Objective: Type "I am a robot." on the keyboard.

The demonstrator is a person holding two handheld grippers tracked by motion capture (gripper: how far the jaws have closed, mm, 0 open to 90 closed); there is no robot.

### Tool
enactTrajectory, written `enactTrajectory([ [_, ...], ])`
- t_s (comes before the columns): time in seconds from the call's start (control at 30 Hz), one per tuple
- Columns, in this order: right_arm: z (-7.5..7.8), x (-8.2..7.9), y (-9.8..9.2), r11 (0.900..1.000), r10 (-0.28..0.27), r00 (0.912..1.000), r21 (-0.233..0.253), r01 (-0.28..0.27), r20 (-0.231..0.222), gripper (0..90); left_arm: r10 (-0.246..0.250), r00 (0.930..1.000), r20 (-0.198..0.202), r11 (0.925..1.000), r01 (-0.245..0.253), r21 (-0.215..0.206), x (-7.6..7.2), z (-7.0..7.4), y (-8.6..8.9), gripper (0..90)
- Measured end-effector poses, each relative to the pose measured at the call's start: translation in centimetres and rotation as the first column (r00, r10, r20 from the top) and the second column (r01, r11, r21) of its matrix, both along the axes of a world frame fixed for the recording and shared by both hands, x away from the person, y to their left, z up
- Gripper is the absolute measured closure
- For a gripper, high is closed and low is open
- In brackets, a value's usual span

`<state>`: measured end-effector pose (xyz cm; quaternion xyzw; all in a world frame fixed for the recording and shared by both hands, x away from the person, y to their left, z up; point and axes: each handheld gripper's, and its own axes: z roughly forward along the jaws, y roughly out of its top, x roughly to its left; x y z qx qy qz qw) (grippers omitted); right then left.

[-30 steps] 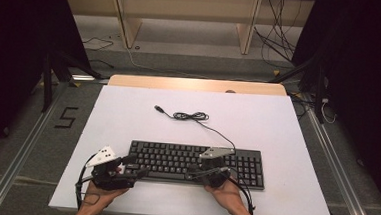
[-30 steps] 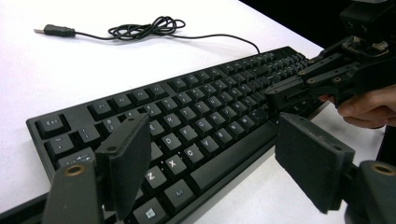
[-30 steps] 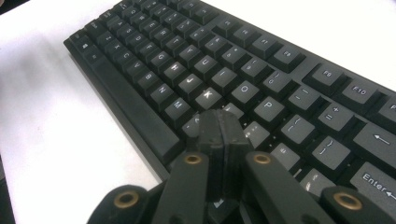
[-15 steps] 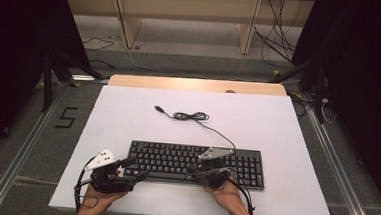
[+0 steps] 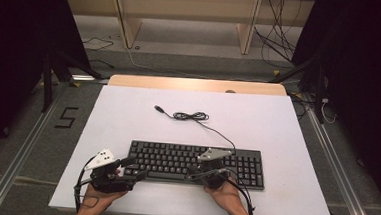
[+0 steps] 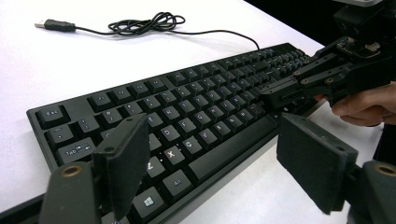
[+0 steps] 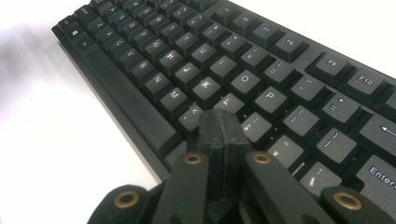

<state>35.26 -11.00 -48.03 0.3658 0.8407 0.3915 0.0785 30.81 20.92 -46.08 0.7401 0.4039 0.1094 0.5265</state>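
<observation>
We see a black keyboard [image 5: 195, 163] lying flat on the white table [image 5: 277, 123], near its front edge, its cable [image 5: 193, 116] coiled loosely behind it. Our right gripper [image 7: 223, 122] hovers over the keys near the L, jaws pressed together with nothing between them. Our left gripper [image 6: 210, 163] sits at the keyboard's left front corner, jaws spread wide.

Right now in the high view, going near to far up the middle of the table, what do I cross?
Keyboard → its coiled cable with the USB plug → bare white table top → the wooden strip at the far edge.
</observation>
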Motion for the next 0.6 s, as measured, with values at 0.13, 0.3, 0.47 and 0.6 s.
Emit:
enactTrajectory([
  [0.13,0.05,0.00,-0.08,1.000,-0.003,1.0000,0.012,0.003,-0.005,90.0,0.002,1.0000,0.001,1.0000,-0.002,0.001,0.02,0.00,0.04,25.1],
  [0.3,0.43,0.04,-0.39,0.999,-0.010,0.9999,0.052,0.010,-0.008,88.9,0.002,1.0000,0.000,1.0000,-0.002,0.001,0.05,0.02,0.09,25.1],
  [0.47,0.76,0.06,-0.79,0.997,-0.020,0.9998,0.079,0.021,-0.003,88.9,0.002,1.0000,0.001,1.0000,-0.002,0.000,0.03,0.05,0.07,25.1],
  [0.6,0.87,0.07,-0.96,0.996,-0.025,0.9997,0.087,0.024,0.000,88.0,0.003,1.0000,0.001,1.0000,-0.003,-0.001,0.04,0.05,0.06,25.1],
])
